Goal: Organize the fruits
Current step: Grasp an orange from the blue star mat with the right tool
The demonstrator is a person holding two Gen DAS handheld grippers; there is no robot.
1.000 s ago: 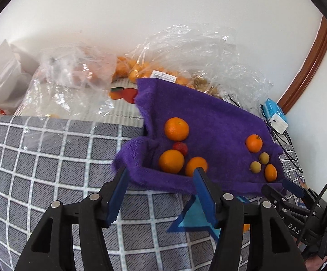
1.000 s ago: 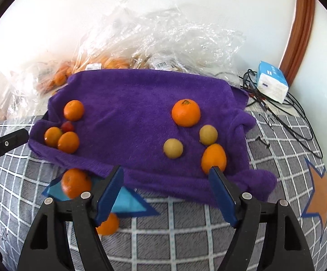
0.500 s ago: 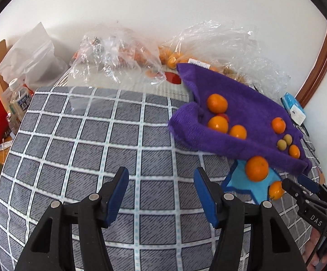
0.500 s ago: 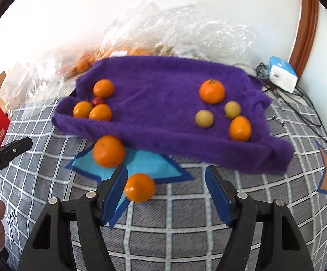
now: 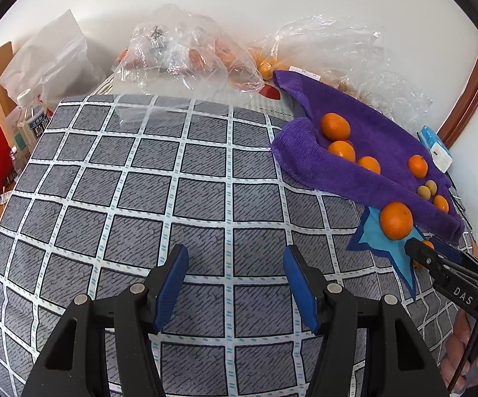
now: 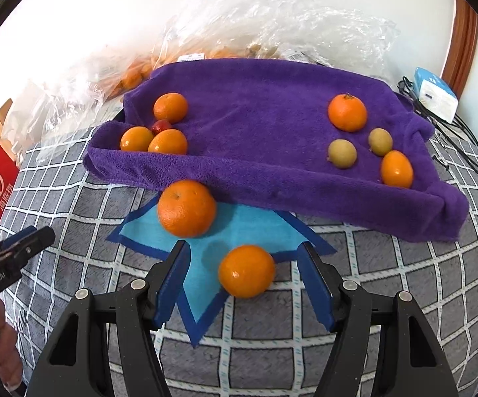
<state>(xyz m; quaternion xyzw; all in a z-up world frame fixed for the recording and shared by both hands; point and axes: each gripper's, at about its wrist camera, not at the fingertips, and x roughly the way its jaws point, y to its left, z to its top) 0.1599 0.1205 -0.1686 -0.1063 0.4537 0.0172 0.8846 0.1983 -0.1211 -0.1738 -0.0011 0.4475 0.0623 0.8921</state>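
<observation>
Orange (image 6: 246, 270) between spread right gripper (image 6: 244, 254) fingers, stem end seemingly leftward.

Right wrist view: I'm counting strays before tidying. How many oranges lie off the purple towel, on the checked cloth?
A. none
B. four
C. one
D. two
D: one large orange sits on the blue star patch at the purple towel edge, and a second orange lies between the open fingers of the right claw.
</observation>
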